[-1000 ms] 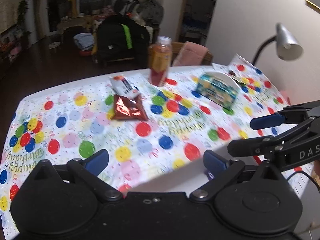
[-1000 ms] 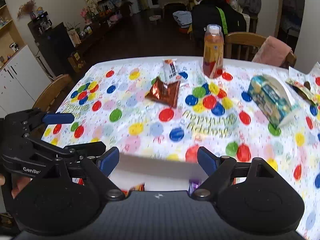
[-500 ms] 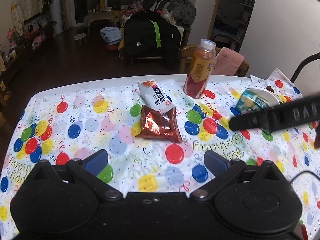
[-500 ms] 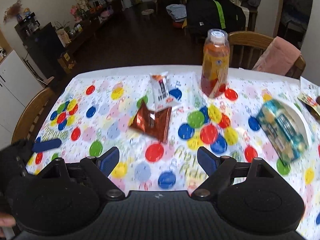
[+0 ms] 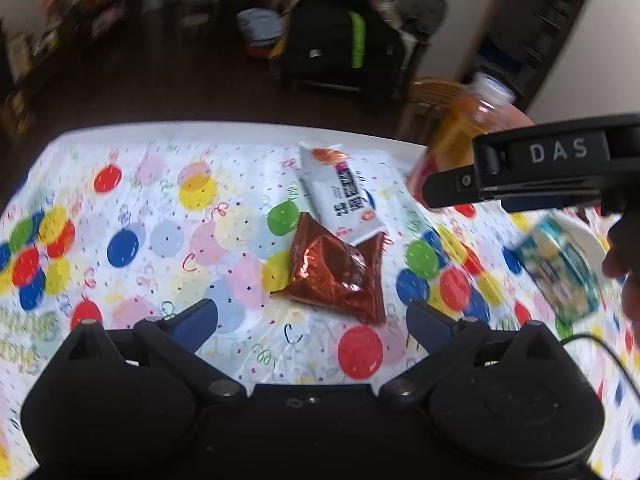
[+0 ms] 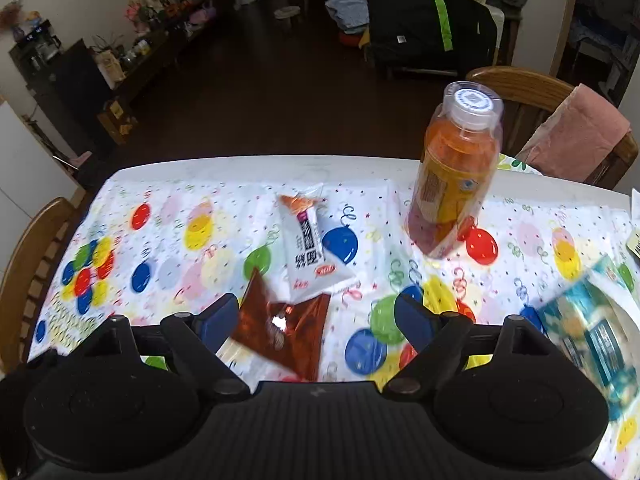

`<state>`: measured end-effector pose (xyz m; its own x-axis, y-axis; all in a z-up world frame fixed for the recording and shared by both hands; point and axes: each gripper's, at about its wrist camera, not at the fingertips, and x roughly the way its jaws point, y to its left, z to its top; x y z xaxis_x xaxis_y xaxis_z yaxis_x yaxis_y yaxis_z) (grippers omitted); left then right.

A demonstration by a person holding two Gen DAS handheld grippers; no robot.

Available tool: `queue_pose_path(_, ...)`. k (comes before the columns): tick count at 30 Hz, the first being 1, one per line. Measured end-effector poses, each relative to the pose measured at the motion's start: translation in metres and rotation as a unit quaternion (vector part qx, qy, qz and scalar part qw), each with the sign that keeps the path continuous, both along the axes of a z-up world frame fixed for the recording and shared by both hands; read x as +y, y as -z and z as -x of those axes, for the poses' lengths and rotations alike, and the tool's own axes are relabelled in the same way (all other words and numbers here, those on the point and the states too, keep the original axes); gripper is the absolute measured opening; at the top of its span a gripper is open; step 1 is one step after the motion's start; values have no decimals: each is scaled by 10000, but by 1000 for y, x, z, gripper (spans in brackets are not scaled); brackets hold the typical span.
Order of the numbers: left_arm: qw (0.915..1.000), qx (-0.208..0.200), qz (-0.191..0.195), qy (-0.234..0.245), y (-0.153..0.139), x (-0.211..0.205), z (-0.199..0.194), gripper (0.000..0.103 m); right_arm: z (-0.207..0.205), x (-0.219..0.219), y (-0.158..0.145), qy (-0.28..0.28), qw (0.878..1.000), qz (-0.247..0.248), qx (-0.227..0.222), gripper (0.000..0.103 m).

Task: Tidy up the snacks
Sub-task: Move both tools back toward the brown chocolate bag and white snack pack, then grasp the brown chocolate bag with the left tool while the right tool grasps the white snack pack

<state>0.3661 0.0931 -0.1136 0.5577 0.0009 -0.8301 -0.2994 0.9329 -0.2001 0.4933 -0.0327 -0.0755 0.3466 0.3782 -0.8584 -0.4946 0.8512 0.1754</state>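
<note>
Both tools — left tool (image 5: 312, 318), right tool (image 6: 316, 314) — have closed in on the red foil packet (image 5: 336, 276), jaws wide, empty; pickup looks imminent.

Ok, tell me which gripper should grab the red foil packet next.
Probably left. The left gripper is open and squarely faces the red foil packet, unobstructed. The right gripper, also open, frames it off-centre toward its left finger, beside the white snack packet.

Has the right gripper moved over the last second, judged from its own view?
Yes. The right gripper has advanced toward the table's far edge: the red foil packet, once well ahead, now lies between its open fingers.
</note>
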Motion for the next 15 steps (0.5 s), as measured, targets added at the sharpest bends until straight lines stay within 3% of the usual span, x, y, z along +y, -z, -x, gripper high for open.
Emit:
queue_pose_path(6,9949,184,559,-816,20,19,-19,100,-31,19,24,52,9999,24,141,85)
queue_pose_path(10,9853,233,1021,-1348,31,28,-32,100,-46,29,40,95,9997,50,223,85)
queue_pose_path(15,9753,317,1282,-1771,42,28,-45,97,-65,38,56,173,9992,15,347,85)
